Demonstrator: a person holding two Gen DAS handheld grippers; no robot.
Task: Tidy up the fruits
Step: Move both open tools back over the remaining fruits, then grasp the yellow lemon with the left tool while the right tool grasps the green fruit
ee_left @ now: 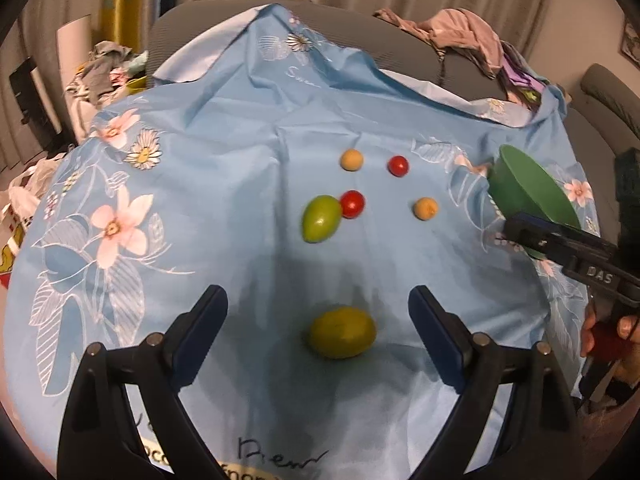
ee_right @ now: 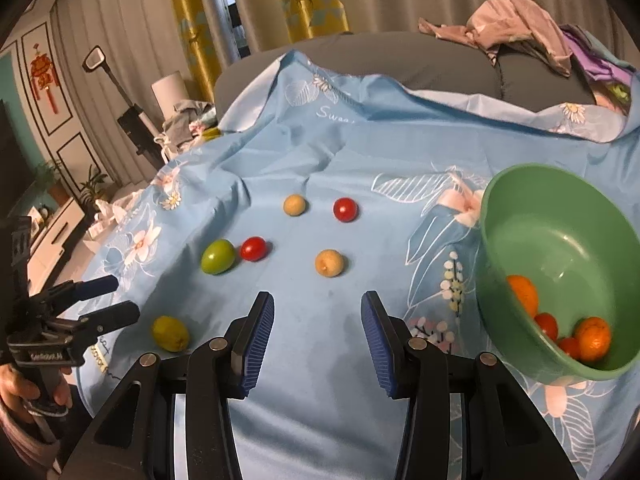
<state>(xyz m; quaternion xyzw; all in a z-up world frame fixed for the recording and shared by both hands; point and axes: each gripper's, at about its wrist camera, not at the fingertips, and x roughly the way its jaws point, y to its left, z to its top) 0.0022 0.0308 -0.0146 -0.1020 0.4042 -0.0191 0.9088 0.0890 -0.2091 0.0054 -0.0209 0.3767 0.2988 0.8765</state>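
Note:
My left gripper is open wide over the blue floral cloth, with a yellow-green fruit lying between its fingers, untouched. Farther back lie a green fruit touching a red tomato, a second red tomato and two tan fruits. My right gripper is open with nothing between its blue pads, pointing toward the nearer tan fruit. To its right stands a green bowl holding two oranges and small red tomatoes.
The cloth covers a grey sofa, with its folds rising at the back. Piled clothes lie on the sofa back at the right. A person's hand holds the left gripper at the cloth's left edge. The right gripper shows in front of the bowl.

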